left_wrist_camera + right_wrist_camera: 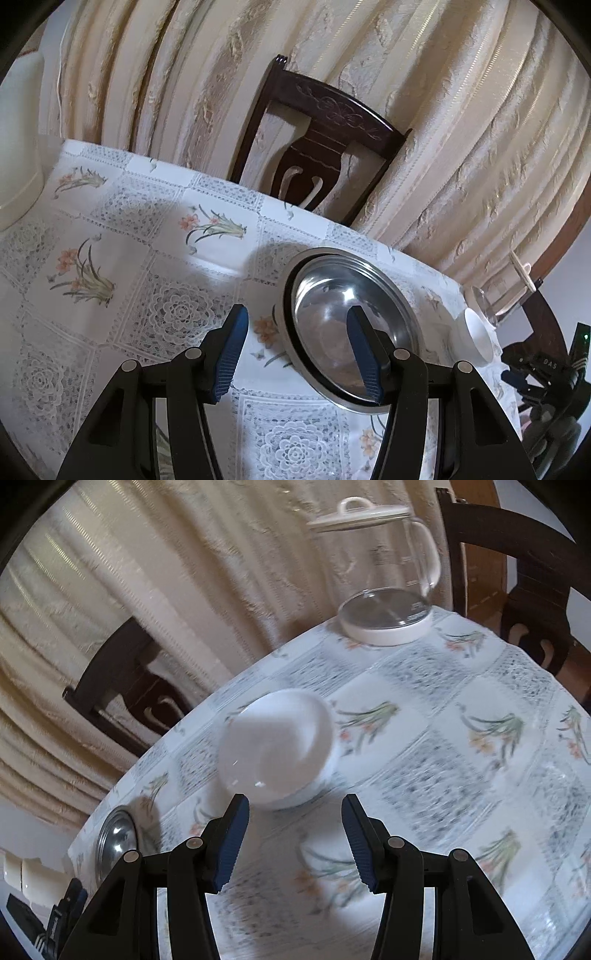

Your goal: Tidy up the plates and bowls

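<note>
**A:** Start at the left gripper (295,354); how do its jaws stand?

**B:** Spread wide, pinching nothing; the right-hand pad overlaps the hollow of the steel bowl (347,328) in the left wrist view, the left-hand pad shows over bare tablecloth (122,236); whether any pad touches the bowl I cannot tell.

**A:** And the bowl itself?

**B:** It lies just ahead of the jaws and to their right, on the cloth; it appears to be two steel pieces nested, since a second rim shows around the first; nothing is in it but reflections.

**A:** Further out?

**B:** Beyond the bowl, a dark wooden chair (317,144) against cream curtains (461,110); far right of the jaws, the white bowl (478,338), seen edge-on.

**A:** The right gripper (295,838)?

**B:** Also spread, gripping nothing; the white bowl (277,753) sits just ahead of the gap, nearer the left-hand pad, apart from both; nothing stands between; it looks empty, though the view is blurred.

**A:** Around it?

**B:** Well beyond, a glass kettle (384,576) with a white lid, empty as far as I can see; far left of the jaws, the steel bowl (116,840), partly cut off by the gripper's body; a cream object at the left edge I cannot identify.
</note>
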A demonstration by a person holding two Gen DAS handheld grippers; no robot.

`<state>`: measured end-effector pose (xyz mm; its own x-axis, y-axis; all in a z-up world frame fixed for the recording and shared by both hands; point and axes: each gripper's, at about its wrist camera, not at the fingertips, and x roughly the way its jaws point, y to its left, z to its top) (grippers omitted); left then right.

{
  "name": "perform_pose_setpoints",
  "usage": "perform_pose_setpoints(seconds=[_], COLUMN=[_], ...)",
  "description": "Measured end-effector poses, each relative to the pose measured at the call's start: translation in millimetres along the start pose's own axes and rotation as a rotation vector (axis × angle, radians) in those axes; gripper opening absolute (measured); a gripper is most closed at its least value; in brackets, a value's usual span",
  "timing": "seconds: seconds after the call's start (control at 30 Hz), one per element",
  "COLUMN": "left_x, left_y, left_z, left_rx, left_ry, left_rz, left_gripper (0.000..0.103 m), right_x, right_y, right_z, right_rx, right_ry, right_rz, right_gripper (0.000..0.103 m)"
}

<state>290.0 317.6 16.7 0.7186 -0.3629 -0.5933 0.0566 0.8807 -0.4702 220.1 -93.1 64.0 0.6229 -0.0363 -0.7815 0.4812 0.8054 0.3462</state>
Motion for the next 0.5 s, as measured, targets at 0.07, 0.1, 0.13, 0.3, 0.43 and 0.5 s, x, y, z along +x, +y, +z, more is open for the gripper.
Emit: perform_pose_setpoints(seconds=[0.07, 0.1, 0.13, 0.3, 0.43, 0.5], left_x=[-4.8, -7.6, -11.3, -35.3, -38.1, -31.6], left_y=[-3.1, -4.8, -6.5, -21.2, -50.6, -73.6], left_z=[1.4, 2.3, 3.5, -0.6, -5.8, -7.6], left_rx=[0.012, 0.018, 0.024, 0.072, 0.124, 0.172], left_ry=[-0.015, -0.024, -0.035, -0.111, -0.104, -0.070], left_rz=[0.006, 0.008, 0.011, 0.067, 0.054, 0.022], left_gripper=[0.057, 0.057, 0.057, 0.057, 0.057, 0.057], right_x=[0.9, 2.5, 5.0, 25.0, 46.7, 51.7], right_y=[-8.4, -10.8, -13.2, -25.6, -32.1, -33.5], right_z=[5.2, 7.9, 10.7, 25.2, 32.3, 32.3], right_rx=[0.002, -0.002, -0.007, -0.035, -0.034, -0.032], right_ry=[0.005, 0.012, 0.022, 0.060, 0.115, 0.127], right_rz=[0.024, 0.038, 0.053, 0.096, 0.129, 0.138], right_gripper=[0.055, 0.055, 0.055, 0.055, 0.055, 0.055])
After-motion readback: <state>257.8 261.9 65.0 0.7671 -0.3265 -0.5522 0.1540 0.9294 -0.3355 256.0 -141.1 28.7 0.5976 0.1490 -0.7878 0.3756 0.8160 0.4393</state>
